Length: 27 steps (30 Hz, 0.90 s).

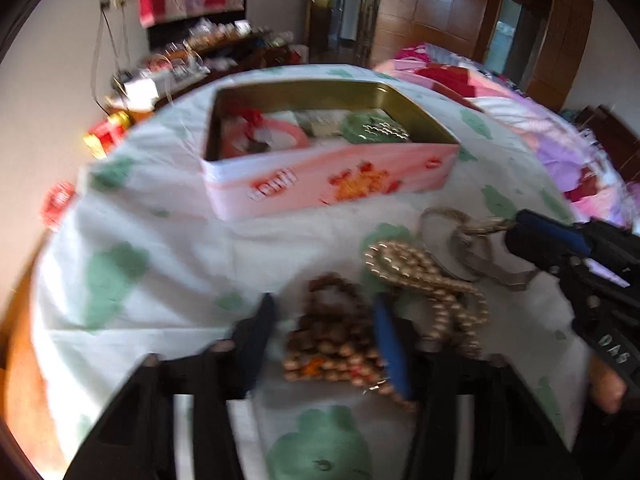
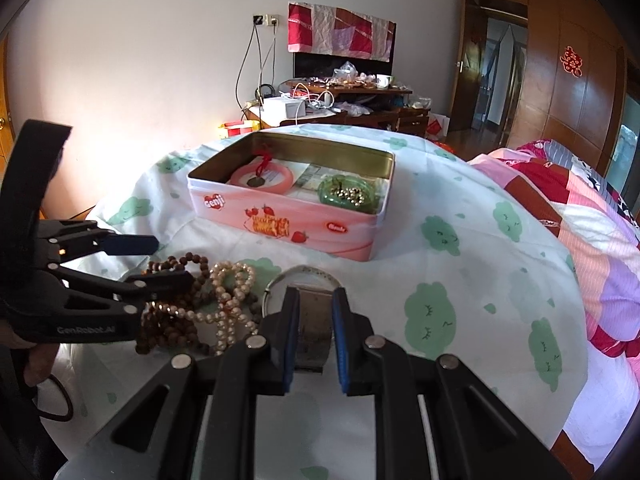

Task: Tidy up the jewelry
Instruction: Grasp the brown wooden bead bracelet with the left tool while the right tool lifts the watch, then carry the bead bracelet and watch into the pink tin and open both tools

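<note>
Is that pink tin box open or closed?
Open. The pink tin has no lid on; its gold inside shows, with a pink bangle and a green dish in it.

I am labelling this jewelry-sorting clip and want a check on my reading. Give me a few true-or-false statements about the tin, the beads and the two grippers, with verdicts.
1. The pink rectangular biscuit tin stands open. True.
2. The right gripper is closed on the grey metal watch band. True.
3. The cream pearl strand lies inside the tin. False: it lies on the green-patterned white cloth, in front of the tin.
4. The left gripper is over the dark brown wooden beads. True.
5. The tin is empty. False: it holds a pink ring-shaped bangle and a green round dish.
</note>
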### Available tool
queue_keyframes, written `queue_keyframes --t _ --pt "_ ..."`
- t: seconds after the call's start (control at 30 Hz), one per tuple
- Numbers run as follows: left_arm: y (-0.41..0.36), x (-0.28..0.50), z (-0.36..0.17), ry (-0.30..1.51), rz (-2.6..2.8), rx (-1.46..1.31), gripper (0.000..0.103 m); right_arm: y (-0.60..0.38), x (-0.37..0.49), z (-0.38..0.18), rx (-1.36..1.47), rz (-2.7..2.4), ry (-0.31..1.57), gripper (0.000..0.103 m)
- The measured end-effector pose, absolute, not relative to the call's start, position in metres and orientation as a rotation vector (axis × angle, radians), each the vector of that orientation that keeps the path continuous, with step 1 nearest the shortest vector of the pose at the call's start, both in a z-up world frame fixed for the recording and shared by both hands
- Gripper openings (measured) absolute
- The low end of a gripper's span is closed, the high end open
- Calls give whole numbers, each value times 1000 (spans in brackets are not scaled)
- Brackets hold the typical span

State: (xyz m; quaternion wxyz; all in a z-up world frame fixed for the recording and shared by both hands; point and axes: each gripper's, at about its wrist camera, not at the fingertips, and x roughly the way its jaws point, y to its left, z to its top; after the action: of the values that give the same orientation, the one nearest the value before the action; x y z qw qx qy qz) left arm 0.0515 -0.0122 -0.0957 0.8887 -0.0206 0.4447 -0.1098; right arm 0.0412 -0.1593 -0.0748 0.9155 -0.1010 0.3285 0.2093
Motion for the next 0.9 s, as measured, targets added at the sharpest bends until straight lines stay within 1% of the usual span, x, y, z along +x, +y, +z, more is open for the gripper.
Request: queue_keyframes --t 0.03,0.07,0.23,0.37,0.6,0.9 --pt "-14 50 -95 921 -230 -29 34 -159 41 -76 -207 433 677 18" --pt "-16 49 -93 912 -232 -11 25 -159 40 -76 -206 434 676 18" --pt "-8 41 -84 900 -236 -30 23 -162 39 -73 -190 430 662 18" --pt "5 37 -65 844 -220 -61 23 -165 38 -69 -179 426 649 18" --pt "14 29 -35 733 -166 -35 23 -164 36 -62 -175 425 625 18" --pt "14 42 -23 712 -163 1 23 -164 37 -49 -176 429 594 18"
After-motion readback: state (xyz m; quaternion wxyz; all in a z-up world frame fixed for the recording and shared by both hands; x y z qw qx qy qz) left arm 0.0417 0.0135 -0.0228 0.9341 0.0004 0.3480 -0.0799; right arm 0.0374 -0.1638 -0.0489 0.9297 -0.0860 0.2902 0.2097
